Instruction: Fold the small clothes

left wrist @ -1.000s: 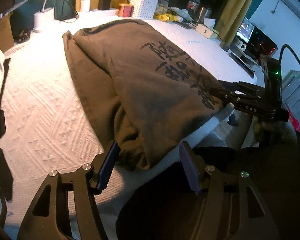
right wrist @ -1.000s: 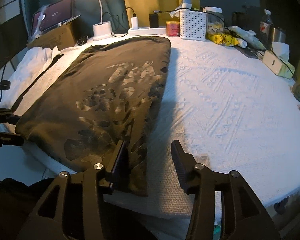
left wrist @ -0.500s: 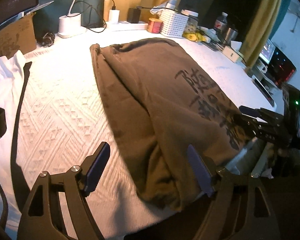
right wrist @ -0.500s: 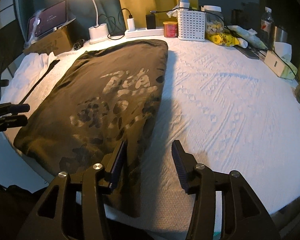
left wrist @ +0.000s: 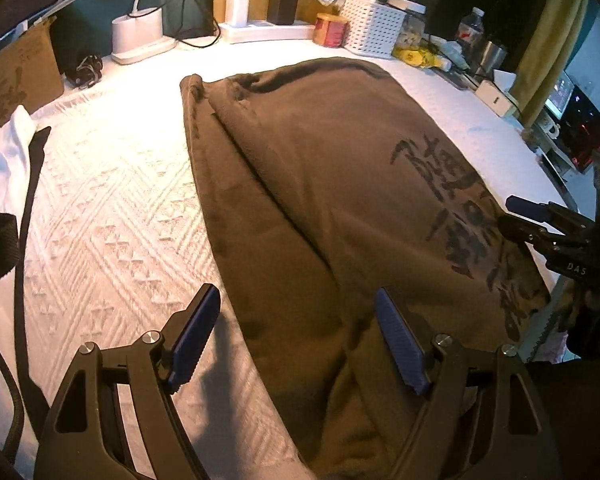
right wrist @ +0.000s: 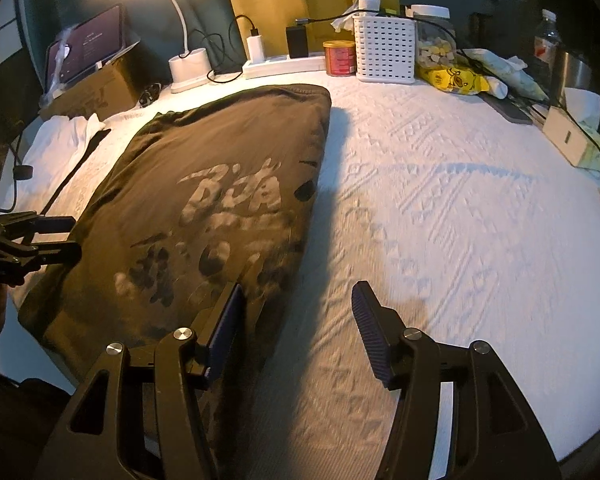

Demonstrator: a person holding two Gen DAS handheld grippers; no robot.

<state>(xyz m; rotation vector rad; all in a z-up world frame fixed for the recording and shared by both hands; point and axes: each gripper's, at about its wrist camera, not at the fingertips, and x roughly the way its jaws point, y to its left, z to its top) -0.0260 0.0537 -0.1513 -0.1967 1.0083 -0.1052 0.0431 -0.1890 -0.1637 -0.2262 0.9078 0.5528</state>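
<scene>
A dark olive-brown T-shirt [left wrist: 332,184] with black printed characters lies folded lengthwise on the white textured cover [left wrist: 112,216]. It also shows in the right wrist view [right wrist: 220,184], print up. My left gripper [left wrist: 296,340] is open and empty, just above the shirt's near left corner. My right gripper [right wrist: 298,320] is open and empty, over the shirt's near right edge. Each gripper shows in the other's view: the right one [left wrist: 540,224] at the shirt's right edge, the left one [right wrist: 40,236] at its left edge.
A white garment [right wrist: 64,140] with a black strap lies at the left. Along the back stand a cardboard box [right wrist: 92,88], lamp base [right wrist: 190,66], power strip [right wrist: 284,66], red tin [right wrist: 340,58], white basket [right wrist: 384,52], snack bags and a bottle [right wrist: 546,40].
Both grippers moved up and forward over the table, so more of the shirt shows. The left jaws opened wider. The shirt's near hem no longer hangs over the table edge.
</scene>
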